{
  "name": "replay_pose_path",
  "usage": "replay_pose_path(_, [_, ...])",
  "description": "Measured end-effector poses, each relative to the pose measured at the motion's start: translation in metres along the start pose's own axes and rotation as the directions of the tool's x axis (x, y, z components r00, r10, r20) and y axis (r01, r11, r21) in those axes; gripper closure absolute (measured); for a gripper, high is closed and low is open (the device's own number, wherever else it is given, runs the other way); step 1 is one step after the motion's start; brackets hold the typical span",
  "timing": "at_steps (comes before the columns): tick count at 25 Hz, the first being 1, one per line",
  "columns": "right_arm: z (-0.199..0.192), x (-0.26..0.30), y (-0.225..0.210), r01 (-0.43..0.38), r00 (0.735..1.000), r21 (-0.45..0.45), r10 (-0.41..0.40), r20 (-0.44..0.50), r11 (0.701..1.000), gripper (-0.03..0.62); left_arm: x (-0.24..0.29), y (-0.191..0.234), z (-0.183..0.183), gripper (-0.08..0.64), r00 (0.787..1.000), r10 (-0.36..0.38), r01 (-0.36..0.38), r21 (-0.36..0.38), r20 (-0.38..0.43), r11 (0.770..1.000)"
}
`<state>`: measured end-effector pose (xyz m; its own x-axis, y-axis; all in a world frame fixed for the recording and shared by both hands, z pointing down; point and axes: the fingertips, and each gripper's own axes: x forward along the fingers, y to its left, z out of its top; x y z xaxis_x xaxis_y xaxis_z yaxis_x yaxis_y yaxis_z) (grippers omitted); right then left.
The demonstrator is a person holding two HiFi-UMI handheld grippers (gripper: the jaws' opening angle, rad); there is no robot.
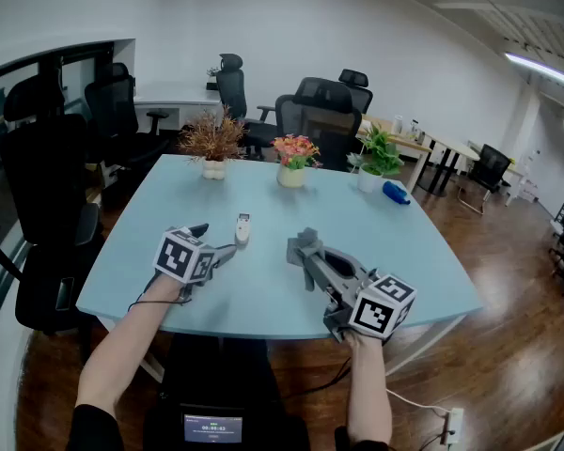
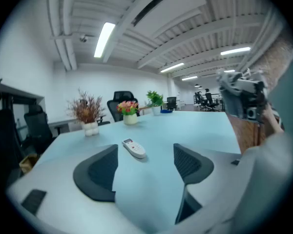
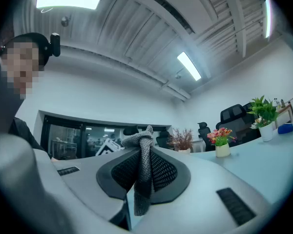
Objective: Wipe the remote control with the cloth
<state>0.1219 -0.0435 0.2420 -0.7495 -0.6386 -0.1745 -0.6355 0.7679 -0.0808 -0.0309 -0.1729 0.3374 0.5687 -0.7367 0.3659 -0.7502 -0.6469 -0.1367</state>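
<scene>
My left gripper (image 2: 144,172) has its jaws spread wide, with nothing between them. The remote control (image 2: 134,148) lies flat on the pale blue surface (image 1: 263,299), ahead of those jaws and roughly in line with the gap, a little toward the left jaw. It is clear of both pads. In the head view it sits just beyond the left jaw tips, its long side pointing away from me.

My right gripper (image 3: 142,167) has its jaws closed on the grey knitted cloth (image 3: 145,177). The cloth is pinched between the pads, with a bunched knot above them and a tail hanging below. This gripper is held off to the right of the remote control, and the cloth is not touching it.

Three potted plants (image 1: 294,161) stand along the far edge of the surface, well beyond the remote control.
</scene>
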Motion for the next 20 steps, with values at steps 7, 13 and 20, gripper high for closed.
replay_pose_path(7, [-0.025,0.020,-0.050,0.052,0.996,0.011,-0.052,-0.071,0.999,0.565,0.150,0.028,-0.003,0.155,0.988,0.045,-0.065,-0.134,-0.149,0.989])
replay_pose_path(13, [-0.051,0.033,-0.086,0.109,0.984,-0.012,-0.110,-0.140,0.994,0.565,0.205,0.055,-0.016,0.152,0.962,-0.018,0.014,-0.016,-0.271,1.000])
replay_pose_path(20, [-0.089,0.085,-0.130,0.140,0.954,-0.059,-0.151,-0.260,0.988,0.566,0.207,0.074,-0.022,0.347,0.945,-0.205,0.239,0.112,-0.256,0.964])
